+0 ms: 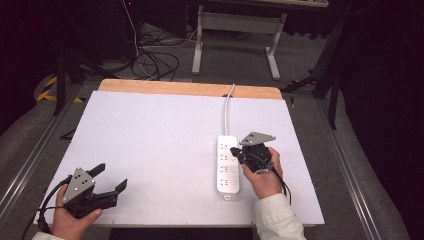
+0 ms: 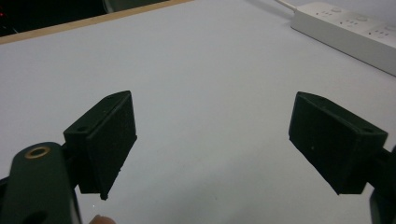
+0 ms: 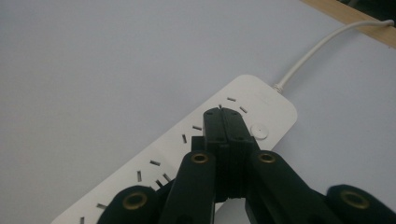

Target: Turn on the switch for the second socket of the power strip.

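Right gripper (image 3: 227, 122), jaws closed on nothing, is hovering over the power strip (image 1: 227, 165) lying right of table centre; a careless press risks shoving it. Left gripper (image 1: 112, 179) is idling open.

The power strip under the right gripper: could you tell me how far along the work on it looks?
Done: nothing is plugged into the power strip; its sockets are bare. In hand: the right gripper, shut with nothing between its fingers, hangs over the strip near its round button; contact cannot be told. Left: the left gripper waits open, apart, near the table's front corner.
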A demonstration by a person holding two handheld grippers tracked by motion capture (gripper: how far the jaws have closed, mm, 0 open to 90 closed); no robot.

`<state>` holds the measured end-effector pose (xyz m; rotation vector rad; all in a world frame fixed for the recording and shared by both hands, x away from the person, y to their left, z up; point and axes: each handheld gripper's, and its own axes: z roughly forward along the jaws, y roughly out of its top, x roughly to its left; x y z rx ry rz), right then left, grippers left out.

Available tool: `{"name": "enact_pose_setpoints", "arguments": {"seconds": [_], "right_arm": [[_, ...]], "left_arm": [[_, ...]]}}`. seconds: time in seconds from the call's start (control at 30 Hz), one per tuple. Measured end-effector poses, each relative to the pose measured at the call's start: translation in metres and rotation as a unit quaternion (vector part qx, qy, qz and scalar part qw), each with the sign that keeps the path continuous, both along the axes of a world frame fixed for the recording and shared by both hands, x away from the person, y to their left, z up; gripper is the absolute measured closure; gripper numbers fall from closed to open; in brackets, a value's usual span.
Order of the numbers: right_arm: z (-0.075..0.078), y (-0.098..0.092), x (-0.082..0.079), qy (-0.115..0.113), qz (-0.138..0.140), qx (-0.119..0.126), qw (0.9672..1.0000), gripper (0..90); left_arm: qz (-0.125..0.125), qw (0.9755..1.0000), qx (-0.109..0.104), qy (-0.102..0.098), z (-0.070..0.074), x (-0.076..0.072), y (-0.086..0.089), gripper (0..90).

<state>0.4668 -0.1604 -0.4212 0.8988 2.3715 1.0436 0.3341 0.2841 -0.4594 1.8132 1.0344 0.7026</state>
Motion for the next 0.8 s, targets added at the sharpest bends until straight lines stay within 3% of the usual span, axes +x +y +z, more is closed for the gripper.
{"name": "enact_pose_setpoints", "arguments": {"seconds": [0.23,0.3,0.6,0.8], "right_arm": [[0.002,-0.002,-0.002,-0.002,0.014,0.012,0.9998,90.0],[0.004,-0.002,-0.003,-0.009,0.012,0.015,0.9998,73.8],[0.015,-0.01,-0.009,-0.02,0.006,0.043,0.9989,45.0],[0.023,-0.016,-0.017,-0.026,0.014,0.063,0.9976,31.2]], "left_arm": [[0.0,1.0,0.0,-0.001,0.0,0.0,0.0,15.5],[0.0,1.0,0.0,-0.001,0.0,0.0,0.0,15.5],[-0.001,1.0,-0.001,-0.002,0.001,0.0,0.001,15.5],[-0.001,1.0,0.0,-0.004,0.001,0.0,0.001,15.5]]}}
